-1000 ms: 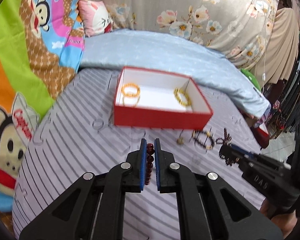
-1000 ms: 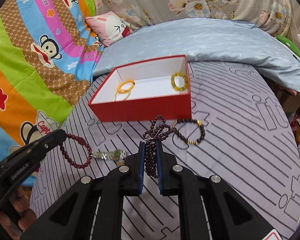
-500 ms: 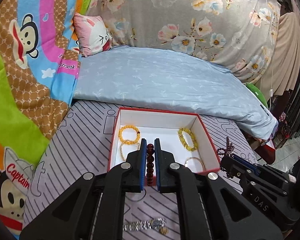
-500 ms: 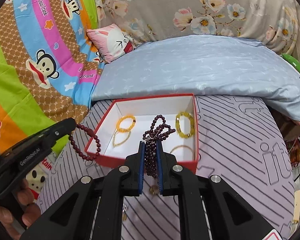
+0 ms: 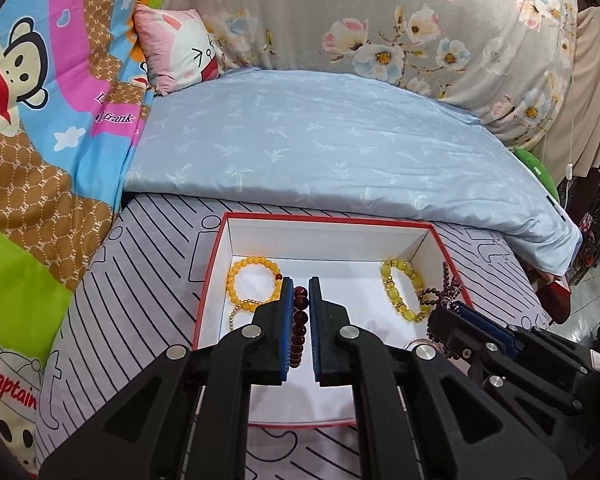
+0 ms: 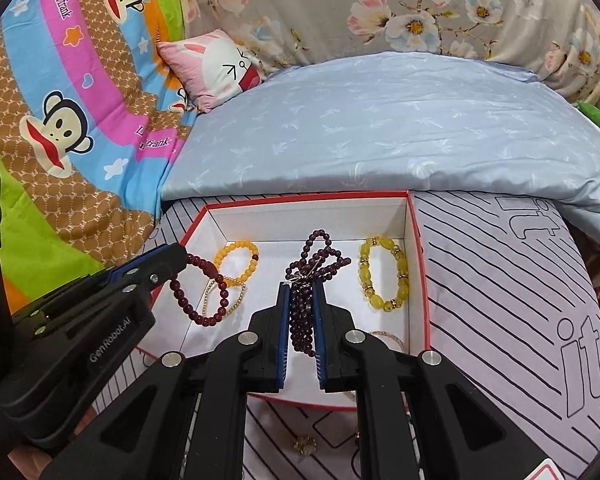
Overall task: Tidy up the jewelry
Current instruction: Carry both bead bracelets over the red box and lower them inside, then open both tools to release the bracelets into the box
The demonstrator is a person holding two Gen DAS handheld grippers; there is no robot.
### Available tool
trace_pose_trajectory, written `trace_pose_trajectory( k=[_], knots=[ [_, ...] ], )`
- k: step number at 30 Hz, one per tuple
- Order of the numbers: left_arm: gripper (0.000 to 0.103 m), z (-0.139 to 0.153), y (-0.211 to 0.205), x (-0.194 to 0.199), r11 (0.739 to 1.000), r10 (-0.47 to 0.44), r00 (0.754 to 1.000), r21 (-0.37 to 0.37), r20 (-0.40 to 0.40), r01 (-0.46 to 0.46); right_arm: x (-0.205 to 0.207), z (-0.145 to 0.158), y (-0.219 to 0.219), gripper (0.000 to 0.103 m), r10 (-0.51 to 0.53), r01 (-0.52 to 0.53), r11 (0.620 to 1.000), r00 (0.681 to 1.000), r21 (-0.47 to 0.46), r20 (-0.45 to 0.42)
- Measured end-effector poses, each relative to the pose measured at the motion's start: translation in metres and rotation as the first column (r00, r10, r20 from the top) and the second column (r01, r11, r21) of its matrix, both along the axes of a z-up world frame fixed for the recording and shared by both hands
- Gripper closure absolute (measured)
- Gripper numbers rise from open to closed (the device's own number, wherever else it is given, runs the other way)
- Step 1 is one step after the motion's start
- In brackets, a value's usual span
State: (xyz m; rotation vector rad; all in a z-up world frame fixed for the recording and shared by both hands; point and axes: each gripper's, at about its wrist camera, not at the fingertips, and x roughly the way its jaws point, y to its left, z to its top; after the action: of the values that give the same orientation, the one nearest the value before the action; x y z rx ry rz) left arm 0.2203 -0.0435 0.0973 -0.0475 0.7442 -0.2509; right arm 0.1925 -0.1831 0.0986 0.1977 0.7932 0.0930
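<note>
1. Bedding fills the room: a striped grey sheet (image 6: 500, 280) lies under a red box (image 5: 210, 280) with a white inside, and a pale blue quilt (image 5: 320, 148) is heaped just behind it.
2. The left gripper (image 5: 300, 292) hangs over the box's left half, its blue-padded jaws pinched onto a dark red bead bracelet (image 6: 204, 296). From the right wrist view the loop dangles from the tips, hanging over the box's left part.
3. The right gripper (image 6: 300, 292) hangs over the middle of the box, jaws squeezed on a purple bead strand (image 6: 316, 260). The strand is bunched in several loops that stick out past the fingertips, with more beads trailing down between the pads.
4. Lying on the box floor at the left is an orange bead bracelet (image 5: 254, 282), with a thin gold chain (image 6: 236, 300) just beside it, overlapping its near edge.
5. On the right side of the box lies a yellow bead bracelet (image 6: 384, 276), flat, near the right wall.
6. A thin pale bangle (image 6: 388, 338) shows at the near right corner of the box, partly hidden by the right gripper.
7. Outside the box, on the sheet near its front wall, sits a small gold trinket (image 6: 305, 444); what it is I cannot tell.
8. A pink cartoon pillow (image 5: 176, 48) leans against the floral fabric at the back, and a bright monkey-print blanket (image 6: 60, 120) covers the left.
</note>
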Motion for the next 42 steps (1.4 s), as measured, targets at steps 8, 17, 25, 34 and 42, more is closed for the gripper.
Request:
trace_pose_trajectory(
  k=[8,17,25,34,42],
  knots=[
    [0.096,-0.012,-0.002,0.013,1.000,0.000,1.000,-0.003,-0.023,-0.001,0.017,-0.014,0.003,0.093,0.005,-0.005,1.000,1.000,-0.007,-0.027],
    [0.079,-0.010,-0.002,0.014,1.000,0.011,1.000,-0.002,0.001,-0.011,0.017,-0.014,0.002,0.073,-0.003,0.003,1.000,1.000,-0.019,-0.013],
    [0.070,-0.005,0.006,0.001,1.000,0.023,1.000,-0.001,0.012,-0.023,-0.001,-0.005,-0.006,0.068,-0.026,0.026,1.000,1.000,0.001,0.004],
    [0.067,0.003,0.012,-0.028,1.000,0.024,1.000,-0.001,0.020,-0.024,-0.042,-0.001,-0.007,0.068,-0.037,0.037,0.999,0.999,0.001,0.009],
    [0.067,0.008,0.013,-0.060,1.000,0.014,1.000,0.003,0.020,-0.014,-0.075,0.003,-0.006,0.068,-0.041,0.041,0.999,0.999,0.022,0.005]
  ],
)
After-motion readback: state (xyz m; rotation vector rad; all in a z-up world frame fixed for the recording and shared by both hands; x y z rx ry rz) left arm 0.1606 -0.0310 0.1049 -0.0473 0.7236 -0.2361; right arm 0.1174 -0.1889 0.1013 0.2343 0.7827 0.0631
